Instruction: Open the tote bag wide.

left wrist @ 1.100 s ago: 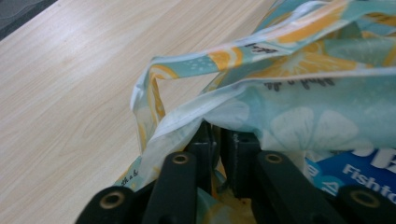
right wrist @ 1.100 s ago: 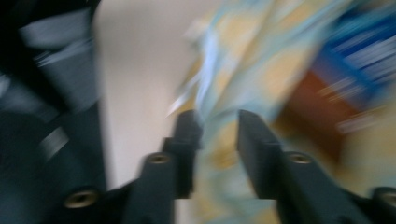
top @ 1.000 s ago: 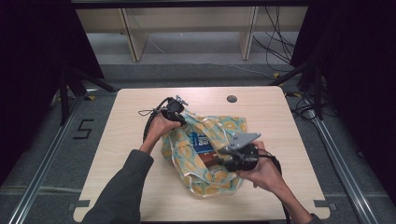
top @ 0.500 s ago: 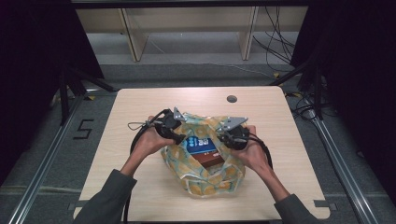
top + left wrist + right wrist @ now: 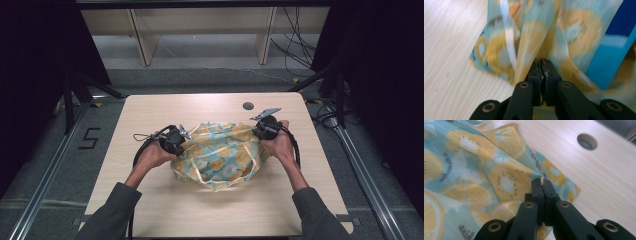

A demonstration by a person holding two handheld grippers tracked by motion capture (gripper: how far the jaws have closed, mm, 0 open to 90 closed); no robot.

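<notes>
A light-blue cloth (image 5: 220, 155) printed with yellow fruit slices lies bunched over a bulky thing in the middle of the table (image 5: 150, 110). My left gripper (image 5: 181, 138) is at the cloth's left side. Its jaws have just been closing, and in the left gripper view they (image 5: 540, 63) pinch a fold of the cloth (image 5: 564, 32). A blue box (image 5: 616, 47) shows under the cloth there. My right gripper (image 5: 258, 131) is at the cloth's far right corner. In the right gripper view it (image 5: 541, 182) is shut on the cloth's edge (image 5: 506, 177).
A round cable hole (image 5: 248, 106) sits in the tabletop just behind the right gripper and appears as a hole (image 5: 587, 141) in the right gripper view. Bare wood surrounds the bundle. Shelving and cables stand on the floor beyond the table's far edge.
The right gripper moved from the cloth's near right to its far right corner. The left gripper shifted left and nearer. The blue box, seen in the open cloth earlier, is now covered.
</notes>
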